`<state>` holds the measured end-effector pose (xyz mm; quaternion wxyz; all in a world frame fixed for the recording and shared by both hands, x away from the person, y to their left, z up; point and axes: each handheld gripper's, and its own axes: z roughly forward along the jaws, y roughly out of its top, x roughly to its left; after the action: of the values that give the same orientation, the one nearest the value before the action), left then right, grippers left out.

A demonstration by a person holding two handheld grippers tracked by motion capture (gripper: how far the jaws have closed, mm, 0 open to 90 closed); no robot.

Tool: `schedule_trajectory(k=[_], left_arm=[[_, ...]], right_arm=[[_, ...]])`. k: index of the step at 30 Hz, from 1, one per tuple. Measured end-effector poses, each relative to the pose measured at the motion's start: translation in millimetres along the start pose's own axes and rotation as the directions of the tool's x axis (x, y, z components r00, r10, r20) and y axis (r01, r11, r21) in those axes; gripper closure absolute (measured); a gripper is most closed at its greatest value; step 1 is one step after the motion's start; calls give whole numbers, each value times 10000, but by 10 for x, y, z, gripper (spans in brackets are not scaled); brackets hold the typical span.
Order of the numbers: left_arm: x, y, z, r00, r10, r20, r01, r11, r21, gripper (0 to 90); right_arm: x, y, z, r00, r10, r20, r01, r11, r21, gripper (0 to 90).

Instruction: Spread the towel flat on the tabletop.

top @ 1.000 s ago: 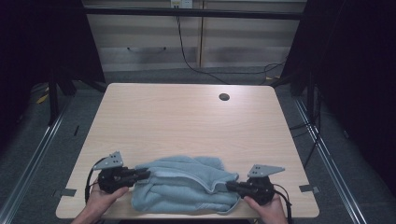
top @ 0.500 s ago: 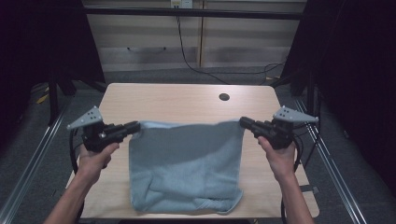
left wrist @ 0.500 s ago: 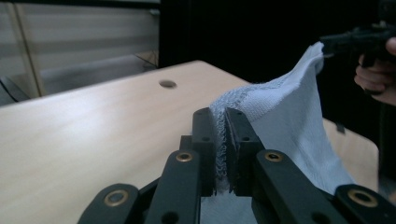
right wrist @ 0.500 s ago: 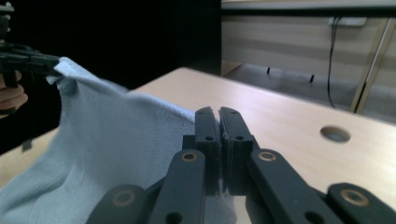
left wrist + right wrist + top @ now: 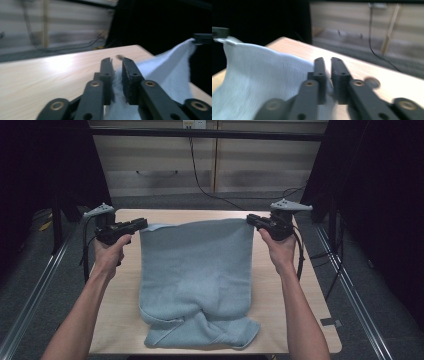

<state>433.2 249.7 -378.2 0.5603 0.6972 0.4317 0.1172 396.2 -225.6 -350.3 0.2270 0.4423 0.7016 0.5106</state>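
Spreading is the step: we hold the towel (image 5: pixel 197 270) stretched, left tongs (image 5: pixel 142 224) and right tongs (image 5: pixel 251 218) just loosening, cloth between. Next, lower it toward 12 o'clock on the surface (image 5: pixel 295 290).

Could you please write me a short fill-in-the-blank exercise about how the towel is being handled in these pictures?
1. The light blue towel is stretched between ____ grippers.
2. The left gripper and the right gripper each hold one upper ____ of the towel.
3. The towel's lower end lies bunched on the wooden ____.
4. In the left gripper view, towel fabric lies ____ the fingers.

Missing words: two; corner; table; between
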Motion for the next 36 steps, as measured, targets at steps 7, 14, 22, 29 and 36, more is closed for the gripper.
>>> schedule_trajectory(k=[7,14,22,29,36], left_arm=[[16,-268,26,9997,215,81,-221,9965,807,588],[-316,-701,-354,9859,911,1405,-1042,9906,884,594],[-972,-1345,-784,9192,1777,3515,-2499,9530,1716,706],[-1350,-1897,-604,8542,1720,4906,-3555,8818,3099,617],[-1414,-2082,-557,8324,2312,5037,-4357,8347,3368,455]], right_arm=[[-59,-298,180,9997,243,-7,-241,9946,1006,628],[398,-665,-238,9869,-298,-1584,490,9917,1185,648],[973,-1458,-696,9507,-301,-3086,1009,9711,2161,749],[1123,-1914,-750,9363,53,-3512,1178,9373,3281,639],[1324,-1958,-732,8946,102,-4468,1492,9355,3203,513]])
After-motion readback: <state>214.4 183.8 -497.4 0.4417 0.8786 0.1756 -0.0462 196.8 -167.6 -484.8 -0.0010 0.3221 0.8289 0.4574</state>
